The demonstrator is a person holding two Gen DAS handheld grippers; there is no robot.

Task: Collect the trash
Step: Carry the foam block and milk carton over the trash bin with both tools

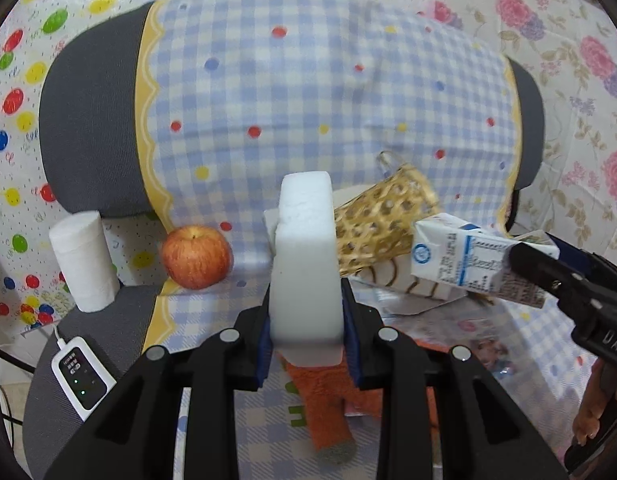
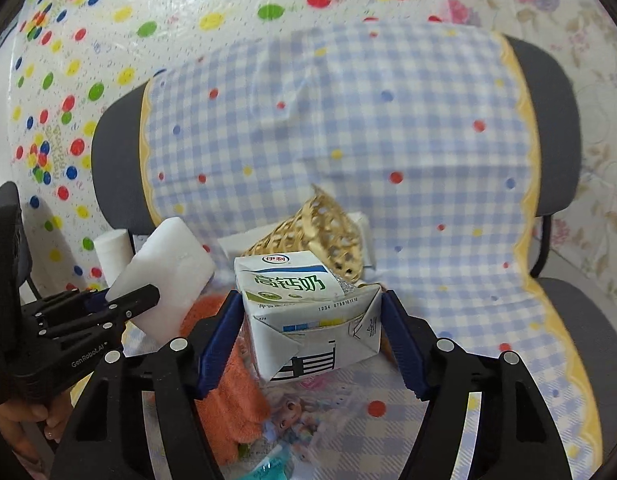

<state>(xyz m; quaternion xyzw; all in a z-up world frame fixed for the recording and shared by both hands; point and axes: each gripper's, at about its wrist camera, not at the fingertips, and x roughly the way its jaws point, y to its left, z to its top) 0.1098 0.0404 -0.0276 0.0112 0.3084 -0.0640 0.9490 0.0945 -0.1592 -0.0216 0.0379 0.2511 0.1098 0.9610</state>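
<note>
Pinching a white foam block [image 1: 306, 264] between its blue pads, the left tool [image 1: 306, 340] stands at a narrow setting, gripping the slab across its thin faces near the lower end. The block looks very light, stiff but crumbly, with a grainy skin that dents easily, so a gentle squeeze low on the slab seems enough. The right tool [image 2: 312, 332] stands wider, its pads pressed on the two side walls of a milk carton [image 2: 308, 312], held by its folded bottom end. Judging from the creased, slightly caved panels, the carton is probably empty and light; its waxed paper is smooth and yields under pressure, so the folded end, where layers overlap, is the firmer place to hold.

Both pieces of trash hang above a chair seat draped in blue checked cloth [image 1: 308, 100]. Just behind the carton lies a tipped golden woven basket [image 2: 328, 236], open-meshed and rigid. Below the carton sits an orange fuzzy towel [image 2: 228, 380]. Left of the block in the left wrist view are a red apple [image 1: 196, 258] and a paper roll [image 1: 84, 264].
</note>
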